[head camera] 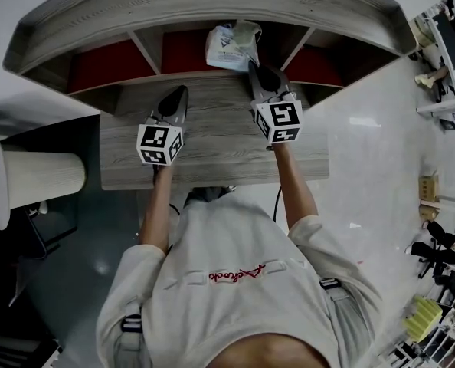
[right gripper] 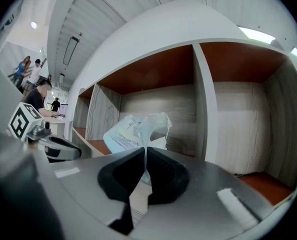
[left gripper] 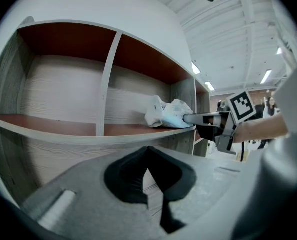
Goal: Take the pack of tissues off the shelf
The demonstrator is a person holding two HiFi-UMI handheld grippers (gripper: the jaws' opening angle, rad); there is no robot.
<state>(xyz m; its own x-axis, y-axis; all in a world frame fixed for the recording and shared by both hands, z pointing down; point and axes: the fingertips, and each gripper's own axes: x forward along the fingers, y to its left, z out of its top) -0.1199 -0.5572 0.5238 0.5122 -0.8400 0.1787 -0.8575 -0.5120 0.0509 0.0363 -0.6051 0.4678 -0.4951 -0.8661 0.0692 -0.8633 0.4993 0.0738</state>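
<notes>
In the middle bay of the grey wooden shelf (head camera: pixel 212 10), my right gripper (head camera: pixel 252 67) pinches only loose film of the white plastic tissue pack (head camera: pixel 229 46), which could slip or tear when I pull; my left gripper (head camera: pixel 184 90) is closed, empty

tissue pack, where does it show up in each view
head view: tissue pack top centre, middle compartment of the shelf.
left gripper view: pack right of centre, on the shelf.
right gripper view: pack centre, above the jaws.
shared landmark: right gripper, jaws shut on the pack.
</notes>
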